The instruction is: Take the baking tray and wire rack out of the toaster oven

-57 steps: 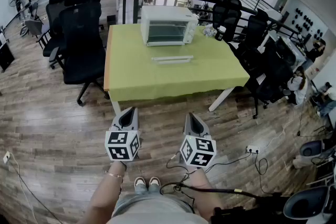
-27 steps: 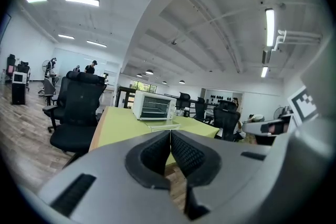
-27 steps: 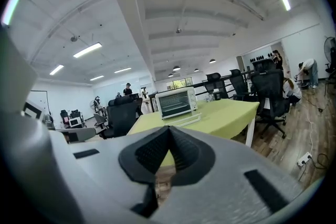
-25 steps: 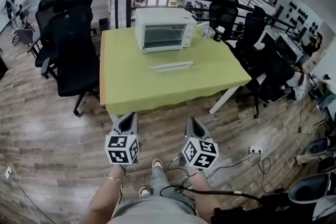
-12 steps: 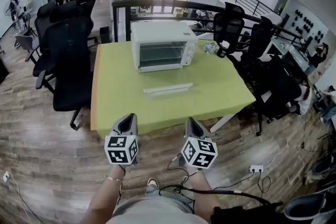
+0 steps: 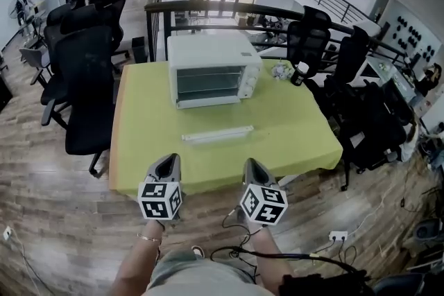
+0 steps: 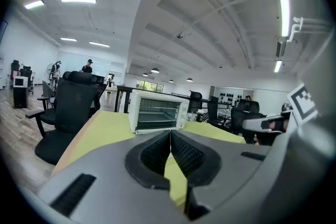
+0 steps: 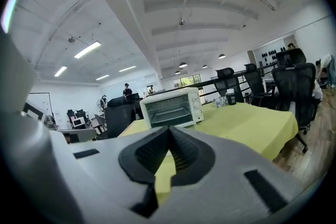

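You held the left tongs (image 6: 168, 161) and right tongs (image 6: 252, 164) closed and empty, aimed at the toaster oven (image 6: 214, 69) across the surface (image 6: 298, 128), probably because nothing was within reach.

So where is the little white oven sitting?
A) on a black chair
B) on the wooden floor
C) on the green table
C: the oven stands on the green table, toward the table's far edge.
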`<state>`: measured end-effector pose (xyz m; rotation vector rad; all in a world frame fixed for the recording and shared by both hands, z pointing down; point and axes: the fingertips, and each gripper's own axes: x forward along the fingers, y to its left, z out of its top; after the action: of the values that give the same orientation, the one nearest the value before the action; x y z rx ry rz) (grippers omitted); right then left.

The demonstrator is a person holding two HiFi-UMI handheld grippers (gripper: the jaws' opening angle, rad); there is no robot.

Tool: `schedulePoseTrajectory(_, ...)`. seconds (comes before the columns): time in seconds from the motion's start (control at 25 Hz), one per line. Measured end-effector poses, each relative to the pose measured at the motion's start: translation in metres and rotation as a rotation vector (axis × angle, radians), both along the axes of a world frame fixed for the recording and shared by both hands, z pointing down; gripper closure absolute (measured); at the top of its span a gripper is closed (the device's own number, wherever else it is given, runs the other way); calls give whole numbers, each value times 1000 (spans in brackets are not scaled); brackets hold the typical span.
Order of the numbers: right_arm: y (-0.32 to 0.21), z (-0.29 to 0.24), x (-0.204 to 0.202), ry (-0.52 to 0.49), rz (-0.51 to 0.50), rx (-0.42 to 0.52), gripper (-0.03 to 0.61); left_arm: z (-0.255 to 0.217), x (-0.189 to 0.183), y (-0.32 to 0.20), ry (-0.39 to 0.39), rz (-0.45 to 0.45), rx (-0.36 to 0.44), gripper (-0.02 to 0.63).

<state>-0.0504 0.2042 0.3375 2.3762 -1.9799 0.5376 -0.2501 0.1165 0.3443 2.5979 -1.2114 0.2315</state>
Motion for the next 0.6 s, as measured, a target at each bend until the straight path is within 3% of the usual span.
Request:
schedulePoseTrajectory(0.4, -40, 24, 31, -52, 1, -34, 577, 26, 21, -38, -38, -9, -56, 609)
schedulePoseTrajectory(0.6, -80, 22, 59, -44, -3, -15, 577, 28, 45, -87, -10, -26, -53, 609)
